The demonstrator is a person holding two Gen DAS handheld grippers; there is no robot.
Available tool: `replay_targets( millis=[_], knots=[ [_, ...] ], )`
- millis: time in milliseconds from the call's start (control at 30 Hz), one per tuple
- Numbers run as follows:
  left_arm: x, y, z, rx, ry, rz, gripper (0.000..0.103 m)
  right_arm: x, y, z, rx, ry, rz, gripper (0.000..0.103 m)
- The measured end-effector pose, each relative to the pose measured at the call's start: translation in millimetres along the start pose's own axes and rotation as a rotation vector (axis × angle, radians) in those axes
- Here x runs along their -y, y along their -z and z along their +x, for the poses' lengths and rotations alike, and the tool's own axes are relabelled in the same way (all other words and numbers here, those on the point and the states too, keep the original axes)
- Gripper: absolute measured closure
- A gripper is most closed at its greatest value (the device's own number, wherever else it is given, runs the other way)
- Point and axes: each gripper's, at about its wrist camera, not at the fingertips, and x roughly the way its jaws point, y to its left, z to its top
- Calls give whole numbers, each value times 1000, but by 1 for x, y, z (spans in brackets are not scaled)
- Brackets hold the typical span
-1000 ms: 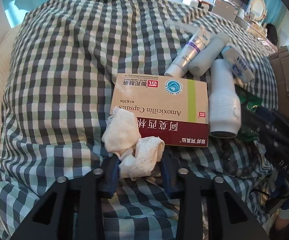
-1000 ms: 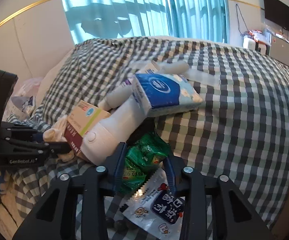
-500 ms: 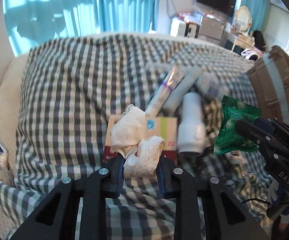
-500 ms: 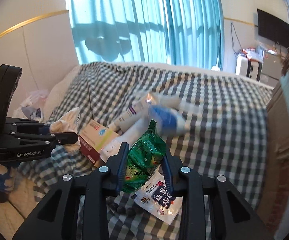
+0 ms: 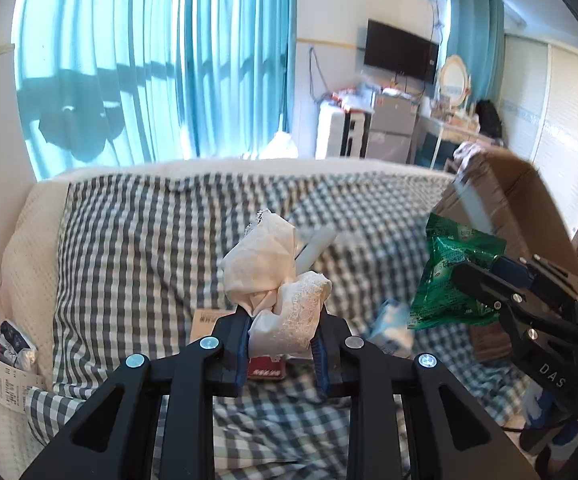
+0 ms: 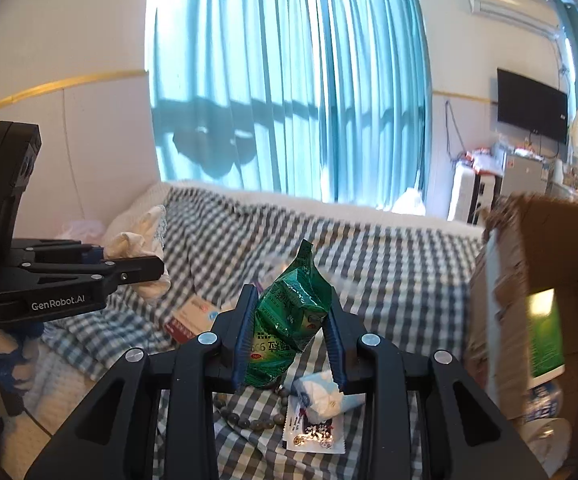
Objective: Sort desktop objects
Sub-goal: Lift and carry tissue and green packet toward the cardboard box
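My left gripper is shut on a crumpled white tissue wad and holds it raised above the checked cloth; the wad also shows in the right wrist view. My right gripper is shut on a green snack packet and holds it raised; the packet also shows in the left wrist view. A medicine box, a blue-white tissue pack and a white tube lie on the cloth below.
An open cardboard box stands at the right, also in the left wrist view. A white snack sachet and a bead bracelet lie under my right gripper. A bag with rubbish hangs at the left edge.
Both grippers have risen and tilted up from the cloth, each keeping its load. The pile of tubes and the medicine box has dropped low in view; the cardboard box looms nearer at right.
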Motion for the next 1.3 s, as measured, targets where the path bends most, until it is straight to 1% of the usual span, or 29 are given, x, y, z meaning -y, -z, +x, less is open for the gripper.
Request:
replay_targets(
  millis=[67, 300, 433, 600, 733, 933, 1033, 1133, 1300],
  knots=[
    [2, -6, -10, 36, 10, -13, 77, -2, -7, -9, 24, 6, -4, 72],
    [25, -20, -57, 163, -6, 0, 77, -1, -25, -49, 118, 25, -8, 72],
    [49, -34, -77, 220, -50, 68, 77, 3, -32, -69, 160, 37, -6, 72],
    [71, -44, -98, 284, -27, 77, 77, 9, -35, -94, 203, 70, -9, 72],
    [78, -48, -111, 327, -15, 72, 77, 15, -42, -113, 238, 97, -6, 72],
    [90, -57, -125, 362, 8, 74, 77, 19, -49, -142, 284, 122, -26, 72],
    [102, -63, -130, 366, 30, 89, 77, 23, -50, -151, 288, 138, -38, 72],
    [116, -67, -133, 382, 36, 109, 77, 31, -49, -159, 283, 161, -46, 72],
    [145, -72, -132, 398, 70, 137, 77, 54, -44, -171, 285, 203, -23, 72]
  ],
)
